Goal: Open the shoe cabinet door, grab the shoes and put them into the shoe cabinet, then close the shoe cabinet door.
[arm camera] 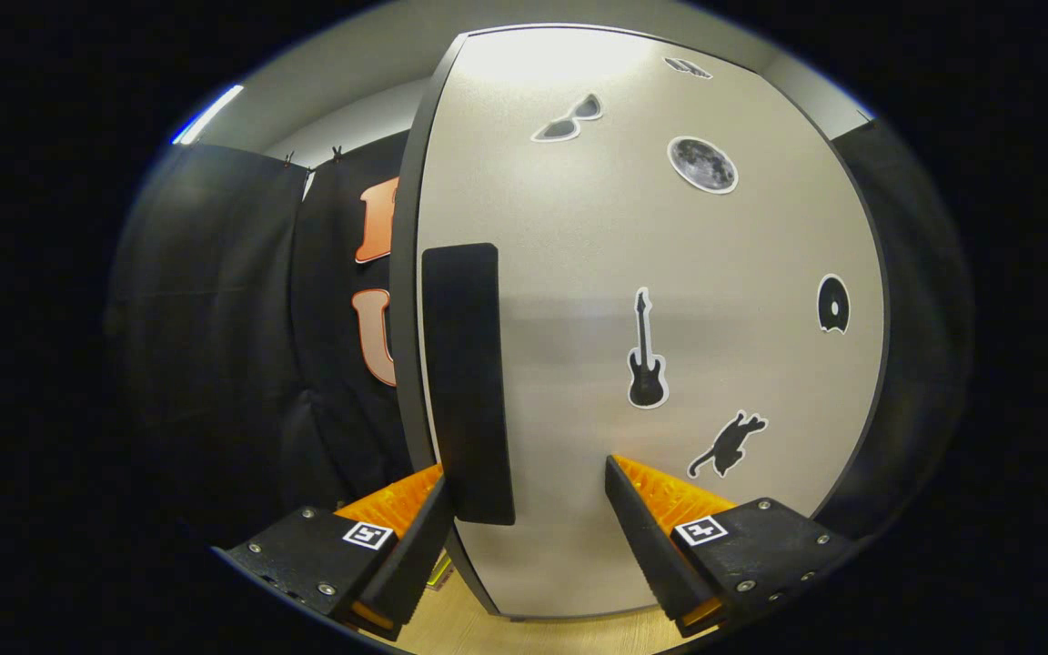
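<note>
the gripper (524, 487) is right up against the shoe cabinet door (597, 273), which takes up most of the gripper view. the fingers are spread wide apart and aren't clamped on anything. the left finger (397, 546) sits just at the door's left edge, pretty much beside the lower end of the black handle (465, 382), a tall dark upright block mounted near that edge. whether that finger actually touches the handle is hard to tell from this angle. the right finger (660, 537) is over the plain face of the door, well to the right of the handle.

the door is a pale grey panel with a dark rim and it's covered in stickers: sunglasses (569, 120) up top, a moon (702, 165) next to those, a guitar (645, 355) around the middle, a cat (729, 444) just above the right finger, and a small dark round one (833, 304) off toward the right edge. left of the door hangs the booth's black cloth (215, 318). a strip of light wood floor (488, 632) shows under the door between the fingers.
</note>
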Demonstrator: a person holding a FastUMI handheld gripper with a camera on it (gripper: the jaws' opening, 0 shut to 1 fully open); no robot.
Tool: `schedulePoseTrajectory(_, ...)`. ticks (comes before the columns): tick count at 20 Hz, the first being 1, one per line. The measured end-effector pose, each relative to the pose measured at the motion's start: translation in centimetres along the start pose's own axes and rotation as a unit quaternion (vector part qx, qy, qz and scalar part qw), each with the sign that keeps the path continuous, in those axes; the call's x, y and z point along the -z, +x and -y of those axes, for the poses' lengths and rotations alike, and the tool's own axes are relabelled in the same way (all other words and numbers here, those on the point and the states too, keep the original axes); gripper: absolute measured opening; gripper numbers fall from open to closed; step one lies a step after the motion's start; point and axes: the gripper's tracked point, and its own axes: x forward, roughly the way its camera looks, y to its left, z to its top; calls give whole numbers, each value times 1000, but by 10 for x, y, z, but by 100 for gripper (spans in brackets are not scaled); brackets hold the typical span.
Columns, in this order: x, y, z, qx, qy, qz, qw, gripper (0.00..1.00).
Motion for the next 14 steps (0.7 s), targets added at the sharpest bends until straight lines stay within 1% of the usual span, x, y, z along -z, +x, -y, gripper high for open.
schedulePoseTrajectory(6,-4,-6,-2,2,-7,2,1000,97)
schedulePoseTrajectory(9,-15,-28,-4,3,-8,16,1000,97)
schedulePoseTrajectory(14,-15,-76,7,18,-8,10,1000,97)
